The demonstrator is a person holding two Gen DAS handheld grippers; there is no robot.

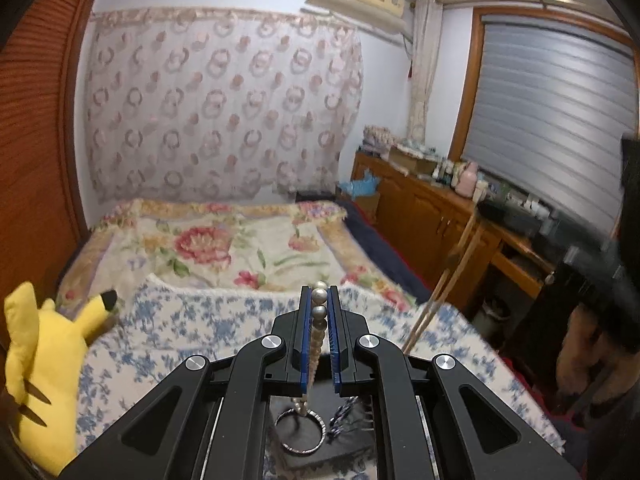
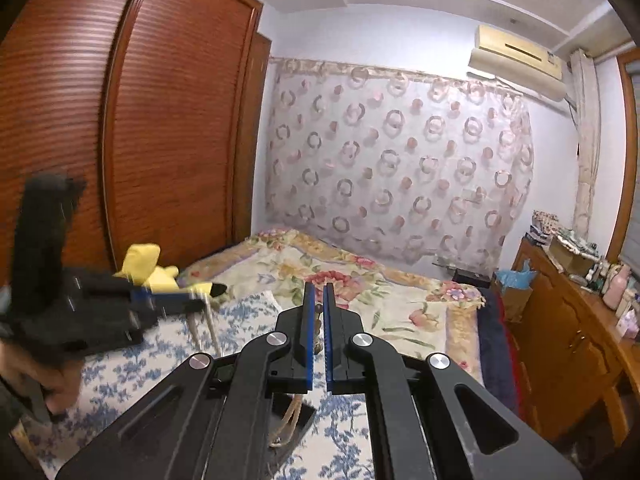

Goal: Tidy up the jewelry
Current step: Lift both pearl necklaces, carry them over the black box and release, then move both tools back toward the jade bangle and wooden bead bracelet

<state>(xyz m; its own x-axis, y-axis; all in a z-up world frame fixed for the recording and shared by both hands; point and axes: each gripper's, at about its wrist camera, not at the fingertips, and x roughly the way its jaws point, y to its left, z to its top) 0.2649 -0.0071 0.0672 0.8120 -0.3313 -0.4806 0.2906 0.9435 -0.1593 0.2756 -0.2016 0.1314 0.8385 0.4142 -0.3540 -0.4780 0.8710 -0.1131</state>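
The left tongs [image 1: 319,296] are clenched on a pearl necklace [image 1: 319,312], whose beads run between the blue pads and hang below to a silver ring [image 1: 299,432] over a dark tray [image 1: 316,450]. The right tongs [image 2: 317,292] are nearly closed, gripping a beaded strand [image 2: 318,322] that trails below them. No writing is readable.

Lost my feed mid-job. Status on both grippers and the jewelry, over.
Left gripper shut on pearl strand, held above bed. Right gripper shut on strand too, far end. Dark tray below with ring. Nothing in the way.
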